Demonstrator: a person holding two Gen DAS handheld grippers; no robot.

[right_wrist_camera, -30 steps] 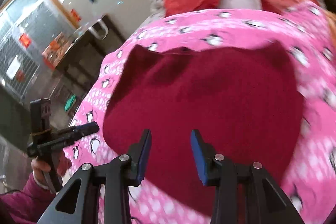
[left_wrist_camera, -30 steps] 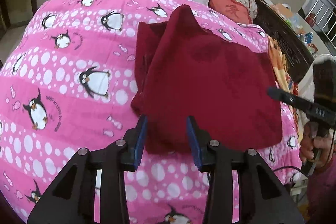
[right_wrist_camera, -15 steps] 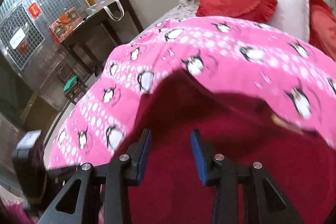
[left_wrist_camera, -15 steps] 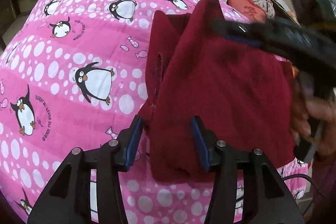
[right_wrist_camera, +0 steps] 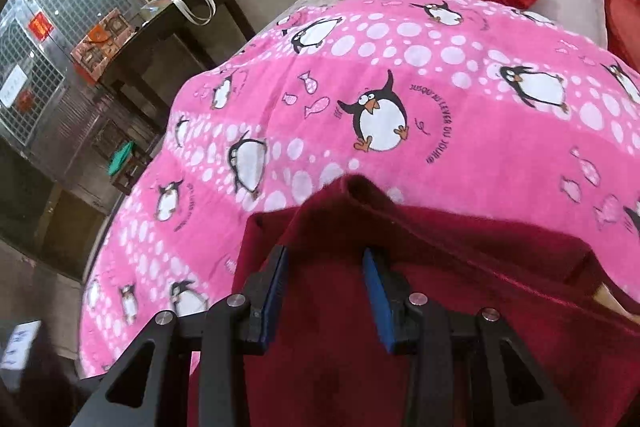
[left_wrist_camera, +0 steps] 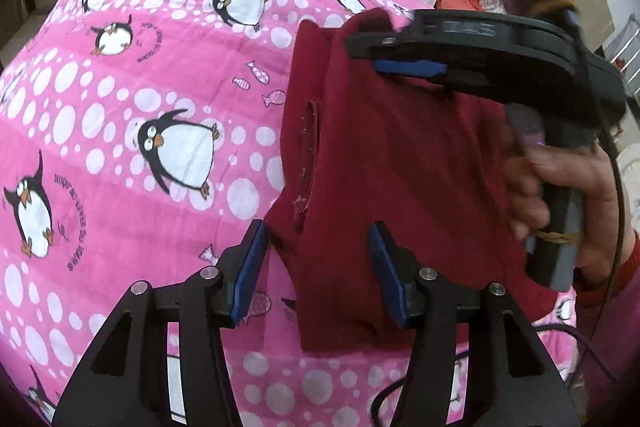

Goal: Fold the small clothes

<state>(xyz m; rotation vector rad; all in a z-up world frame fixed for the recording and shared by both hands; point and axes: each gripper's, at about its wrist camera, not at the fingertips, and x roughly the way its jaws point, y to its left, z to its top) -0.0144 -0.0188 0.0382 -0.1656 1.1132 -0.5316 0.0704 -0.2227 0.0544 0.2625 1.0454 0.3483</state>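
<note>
Right claw (left_wrist_camera: 400,61) has swung across the garment (left_wrist_camera: 400,187); left claw (left_wrist_camera: 316,267) widened.

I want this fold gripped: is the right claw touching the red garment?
Touching. The left wrist view shows a corner of the red garment lifted against the blue pad of the right claw.

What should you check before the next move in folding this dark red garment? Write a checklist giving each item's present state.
1. The garment lies on the penguin blanket: ok.
2. The left claw is open; its jaws have just been opening, with the garment's near edge between them, unpinched: ok.
3. The right claw grips the cloth: cannot tell.
4. Folded layers' edges match: not ok, a lower layer shows alongside.
</note>
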